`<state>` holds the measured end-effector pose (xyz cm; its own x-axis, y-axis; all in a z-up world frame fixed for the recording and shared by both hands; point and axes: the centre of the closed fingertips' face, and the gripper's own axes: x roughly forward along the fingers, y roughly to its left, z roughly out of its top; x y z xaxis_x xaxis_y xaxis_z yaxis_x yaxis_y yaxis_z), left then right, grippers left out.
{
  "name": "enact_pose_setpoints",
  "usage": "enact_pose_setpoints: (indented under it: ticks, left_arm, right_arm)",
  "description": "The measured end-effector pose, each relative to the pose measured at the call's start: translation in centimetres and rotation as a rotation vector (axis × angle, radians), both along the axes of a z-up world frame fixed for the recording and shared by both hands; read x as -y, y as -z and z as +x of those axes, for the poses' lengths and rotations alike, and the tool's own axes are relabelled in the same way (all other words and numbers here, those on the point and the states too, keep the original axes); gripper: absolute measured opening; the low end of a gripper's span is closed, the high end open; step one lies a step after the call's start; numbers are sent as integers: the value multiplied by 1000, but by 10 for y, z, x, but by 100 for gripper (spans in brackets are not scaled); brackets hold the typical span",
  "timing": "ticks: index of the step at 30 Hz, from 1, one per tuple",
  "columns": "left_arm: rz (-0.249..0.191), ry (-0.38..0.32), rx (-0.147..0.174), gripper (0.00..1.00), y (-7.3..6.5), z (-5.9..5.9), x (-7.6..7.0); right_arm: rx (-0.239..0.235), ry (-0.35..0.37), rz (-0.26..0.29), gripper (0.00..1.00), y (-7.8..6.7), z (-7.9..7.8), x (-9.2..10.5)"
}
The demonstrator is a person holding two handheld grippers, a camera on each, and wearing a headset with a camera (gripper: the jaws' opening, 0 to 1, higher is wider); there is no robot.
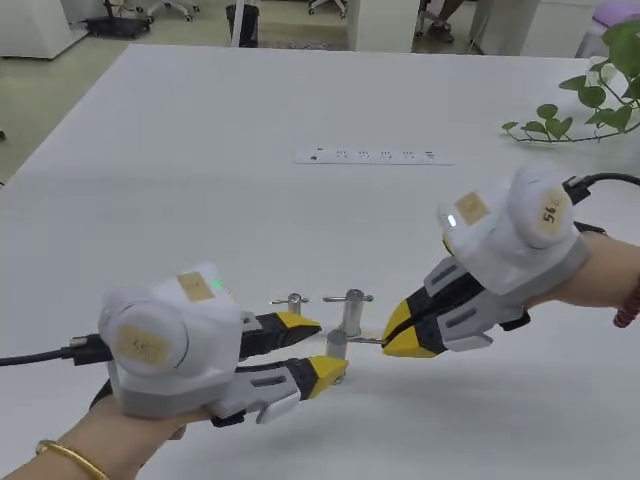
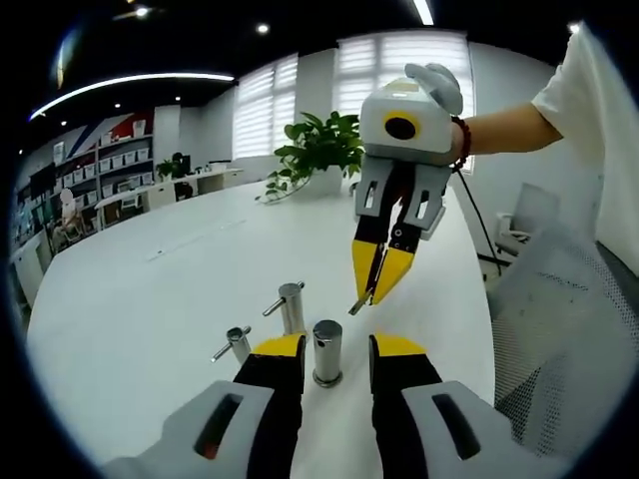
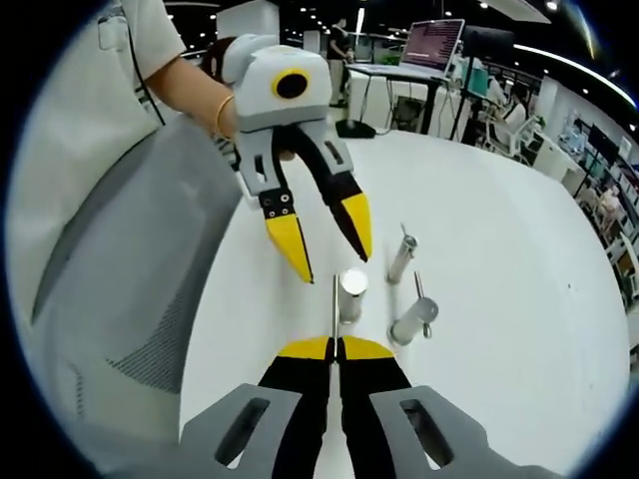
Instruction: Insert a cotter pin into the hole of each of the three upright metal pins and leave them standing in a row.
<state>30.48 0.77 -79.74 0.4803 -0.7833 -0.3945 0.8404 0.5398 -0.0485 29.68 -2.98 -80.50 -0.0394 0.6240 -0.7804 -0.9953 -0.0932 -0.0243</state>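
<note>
Three short upright metal pins stand on the white table. Two of them each carry a cotter pin through the hole. The nearest pin has a bare hole and stands between the jaws of my left gripper, which is open with a gap on each side. My right gripper is shut on a thin cotter pin, whose tip points at the top of the bare pin from close by.
A white power strip lies further back on the table. A leafy plant reaches in at the far right corner. Desks and a monitor stand beyond the table in the right gripper view.
</note>
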Motion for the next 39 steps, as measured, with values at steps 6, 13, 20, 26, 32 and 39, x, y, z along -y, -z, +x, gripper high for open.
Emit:
enact_pose_setpoints:
  ticks: [6,13,20,26,32,39]
  left_arm:
    - [23,-16,-9,24,9,6,2]
    - [29,-20,-20,20,15,10,6]
    - [42,-18,-24,15,19,12,8]
    - [39,-18,-38,13,21,12,9]
    - [35,-15,-41,12,22,12,10]
    - [35,-7,-35,12,22,12,10]
  right_arm:
    - [-1,3,-28,3,9,6,5]
    - [4,0,-56,3,16,11,9]
    - [14,-13,-77,3,21,14,9]
    - [19,-26,-81,3,20,13,6]
    - [25,-40,-78,3,17,13,3]
    - [47,-74,-89,3,15,13,-2]
